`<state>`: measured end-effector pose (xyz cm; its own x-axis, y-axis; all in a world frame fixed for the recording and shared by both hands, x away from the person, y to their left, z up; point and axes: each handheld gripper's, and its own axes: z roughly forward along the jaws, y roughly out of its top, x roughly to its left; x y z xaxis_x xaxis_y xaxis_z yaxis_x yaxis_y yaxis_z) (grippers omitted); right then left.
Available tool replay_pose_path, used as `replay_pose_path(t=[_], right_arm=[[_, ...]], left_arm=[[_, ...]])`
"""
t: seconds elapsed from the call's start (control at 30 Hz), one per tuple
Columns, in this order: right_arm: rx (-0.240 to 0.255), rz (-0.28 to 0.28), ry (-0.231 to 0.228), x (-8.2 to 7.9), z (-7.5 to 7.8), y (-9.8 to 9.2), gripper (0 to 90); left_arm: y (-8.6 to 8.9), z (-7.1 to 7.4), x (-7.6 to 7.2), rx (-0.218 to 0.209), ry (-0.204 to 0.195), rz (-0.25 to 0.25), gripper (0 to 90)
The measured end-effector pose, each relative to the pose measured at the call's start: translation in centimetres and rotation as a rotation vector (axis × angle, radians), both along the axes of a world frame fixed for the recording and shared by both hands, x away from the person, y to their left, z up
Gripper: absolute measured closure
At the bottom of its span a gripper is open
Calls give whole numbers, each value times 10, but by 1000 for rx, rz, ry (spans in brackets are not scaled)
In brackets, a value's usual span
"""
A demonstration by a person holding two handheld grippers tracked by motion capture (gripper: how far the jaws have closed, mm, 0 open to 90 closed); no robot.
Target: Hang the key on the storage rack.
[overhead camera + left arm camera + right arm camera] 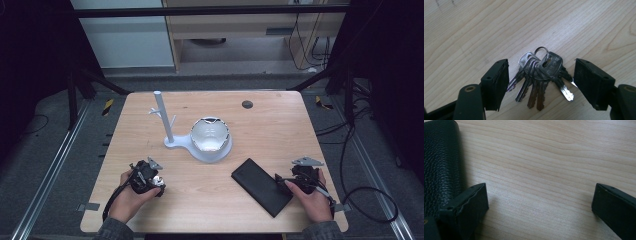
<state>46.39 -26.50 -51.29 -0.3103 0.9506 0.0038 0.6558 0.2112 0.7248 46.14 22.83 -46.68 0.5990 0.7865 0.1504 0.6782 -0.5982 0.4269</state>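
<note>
The left gripper (pixel 541 82), jaws wide, is straddling the key bunch (pixel 541 75) near the table's (pixel 280 125) front-left corner, risking scattering keys if closing off-center.

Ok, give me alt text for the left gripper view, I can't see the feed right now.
A bunch of silver and brass-coloured metal keys on a steel split ring lies flat on the pale wooden table, between the open black jaws of the left gripper. The jaws flank the bunch on both sides; whether they touch the outermost keys is unclear.
</note>
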Motion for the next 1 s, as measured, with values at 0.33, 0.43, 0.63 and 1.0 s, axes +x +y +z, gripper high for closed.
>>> replay_pose_path(t=[0.33, 0.43, 0.63, 1.0], right_arm=[[-3, 1, -2, 0, 0, 0, 10], [1, 1, 0, 0, 0, 0, 11], [1, 2, 0, 0, 0, 0, 12], [-3, 3, -3, 0, 0, 0, 12]], left_arm=[[3, -5, 1, -32, 62, -17, 291], [4, -6, 3, -51, 79, -11, 271], [12, -5, 5, -98, 135, -34, 374], [23, 0, 7, -65, 136, -57, 720]])
